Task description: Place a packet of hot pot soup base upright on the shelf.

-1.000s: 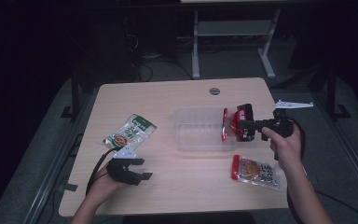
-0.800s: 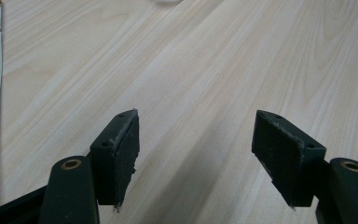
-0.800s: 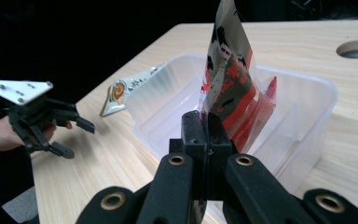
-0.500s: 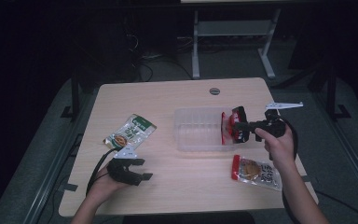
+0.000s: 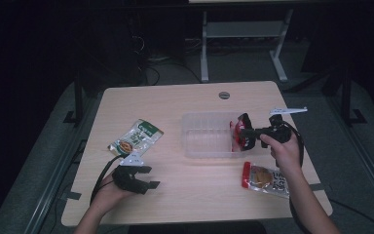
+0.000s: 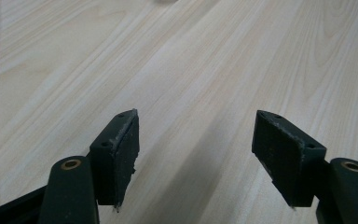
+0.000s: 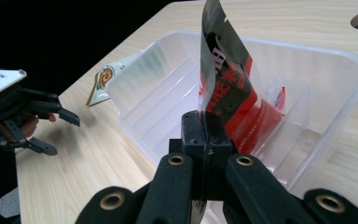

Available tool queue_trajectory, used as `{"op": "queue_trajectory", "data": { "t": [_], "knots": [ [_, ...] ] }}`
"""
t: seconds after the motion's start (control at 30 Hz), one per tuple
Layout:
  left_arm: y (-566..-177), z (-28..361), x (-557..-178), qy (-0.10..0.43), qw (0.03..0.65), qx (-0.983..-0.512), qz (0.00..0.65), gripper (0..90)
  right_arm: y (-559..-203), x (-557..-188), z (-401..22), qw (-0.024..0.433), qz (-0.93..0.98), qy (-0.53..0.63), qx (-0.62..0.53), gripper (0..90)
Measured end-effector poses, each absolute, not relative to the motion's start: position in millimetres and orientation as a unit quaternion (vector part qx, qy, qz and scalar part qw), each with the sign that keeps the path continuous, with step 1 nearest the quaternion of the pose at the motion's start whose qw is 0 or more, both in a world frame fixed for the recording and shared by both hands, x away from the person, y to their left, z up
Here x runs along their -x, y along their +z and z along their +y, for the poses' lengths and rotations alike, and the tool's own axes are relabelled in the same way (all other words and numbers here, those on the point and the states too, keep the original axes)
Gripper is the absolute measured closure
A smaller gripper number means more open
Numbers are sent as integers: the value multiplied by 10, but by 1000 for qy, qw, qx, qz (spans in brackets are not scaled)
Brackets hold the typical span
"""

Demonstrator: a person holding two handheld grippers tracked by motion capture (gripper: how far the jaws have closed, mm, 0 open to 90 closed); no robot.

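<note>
Both jaws of the right gripper (image 7: 204,135) pinch a red-and-black packet (image 7: 228,88) over the clear tub (image 7: 354,70).

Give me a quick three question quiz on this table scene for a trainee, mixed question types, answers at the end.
1. True or false: the right gripper is clamped on a red and black packet.
2. What lies under that packet? A) a clear plastic tray B) a metal bowl C) a cardboard box
3. How many other snack packets lie on the table?

Key
1. True.
2. A.
3. Two: a green packet near the open left gripper and a red packet by the right forearm.
</note>
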State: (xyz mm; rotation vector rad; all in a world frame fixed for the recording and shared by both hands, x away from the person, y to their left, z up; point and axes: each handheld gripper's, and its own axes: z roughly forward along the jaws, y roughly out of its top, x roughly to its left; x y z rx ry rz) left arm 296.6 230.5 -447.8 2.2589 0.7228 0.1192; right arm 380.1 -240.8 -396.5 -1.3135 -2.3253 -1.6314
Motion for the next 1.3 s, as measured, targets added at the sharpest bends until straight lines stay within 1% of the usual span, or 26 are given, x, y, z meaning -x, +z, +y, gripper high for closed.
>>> {"op": "queue_trajectory", "data": {
  "t": [0.2,0.27,0.33,0.43,0.63,0.87,1.13,1.17,1.2,1.23,1.27,1.3],
  "knots": [
    [-4487,2297,-2967,44,372,-883,281,316,-3992,-3822,-2389,8,-741,-520,424,897],
    [-4491,2291,-2964,42,371,-884,283,316,-3996,-3823,-2392,9,-740,-521,426,884],
    [-4488,2293,-2965,43,369,-885,280,316,-3999,-3826,-2395,9,-740,-525,421,826],
    [-4488,2293,-2961,42,372,-883,284,316,-3980,-3805,-2398,9,-740,-522,423,776],
    [-4489,2294,-2963,41,371,-883,284,316,-3871,-3740,-2483,1,-735,-534,418,713],
    [-4485,2300,-2965,43,372,-883,282,316,-3723,-3637,-2625,-11,-726,-548,415,692],
    [-4480,2318,-2966,47,373,-883,282,316,-3698,-3490,-2694,-24,-736,-533,418,696],
    [-4476,2321,-2964,47,372,-883,282,316,-3698,-3425,-2722,-27,-739,-528,416,749],
    [-4473,2325,-2964,48,371,-884,280,316,-3698,-3425,-2722,-27,-739,-528,416,749],
    [-4475,2321,-2957,46,373,-883,283,316,-3699,-3388,-2738,-29,-741,-526,416,775],
    [-4478,2320,-2955,47,375,-882,282,316,-3703,-3353,-2758,-33,-747,-521,412,842],
    [-4481,2318,-2949,45,376,-881,284,316,-3704,-3316,-2773,-33,-750,-517,411,864]
  ]
}}
